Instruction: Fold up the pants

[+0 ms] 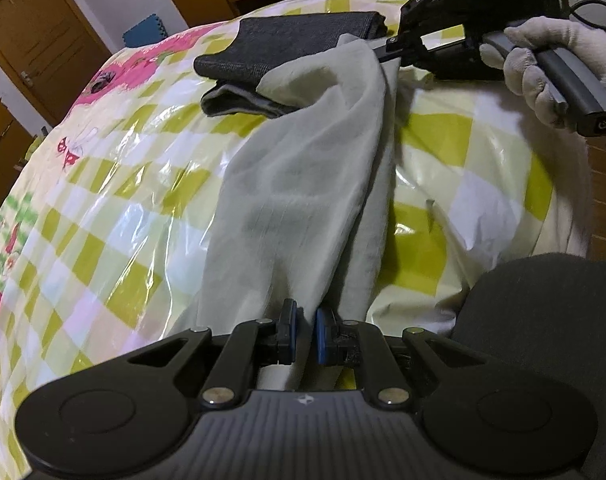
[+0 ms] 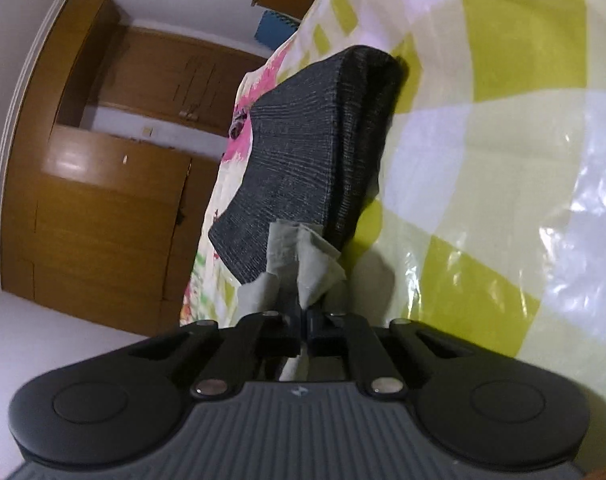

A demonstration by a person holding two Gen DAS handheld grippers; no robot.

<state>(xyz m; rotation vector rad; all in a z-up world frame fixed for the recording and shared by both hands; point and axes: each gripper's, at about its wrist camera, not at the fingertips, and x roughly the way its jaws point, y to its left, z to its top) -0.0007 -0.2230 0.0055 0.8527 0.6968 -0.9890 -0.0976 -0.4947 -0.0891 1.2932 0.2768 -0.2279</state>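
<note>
A: Left wrist view first. What were the pale pants [image 1: 303,168] like?

B: Thin, soft, grey-green cloth, stretched in a long rumpled band across the bed. The left gripper [image 1: 303,330] had its blue pads pressed on the near end of it. The far end ran up to the right gripper [image 1: 383,49], held by a hand [image 1: 543,68] in a nubby light glove.

A: And the right one's jaws?

B: In the right wrist view the right gripper [image 2: 304,330] was clamped together on a crumpled corner of the pale pants [image 2: 303,256], which stuck out in loose flaps beyond the fingertips.

A: The dark thing behind?

B: A folded charcoal garment [image 1: 279,50], ribbed and thick, squared off, lying on the bed just past the pale cloth. Its lower layers were hard to make out.

A: The surface?

B: A bedspread [image 1: 103,208] in yellow-green and white checks with pink flowers, under glossy, wrinkled clear plastic. A dark rounded shape [image 1: 543,320] was cut off at the lower right; I couldn't tell what it was.

A: The room?

B: A brown wooden door [image 1: 35,40], wooden cabinets [image 2: 103,184], white walls.
</note>
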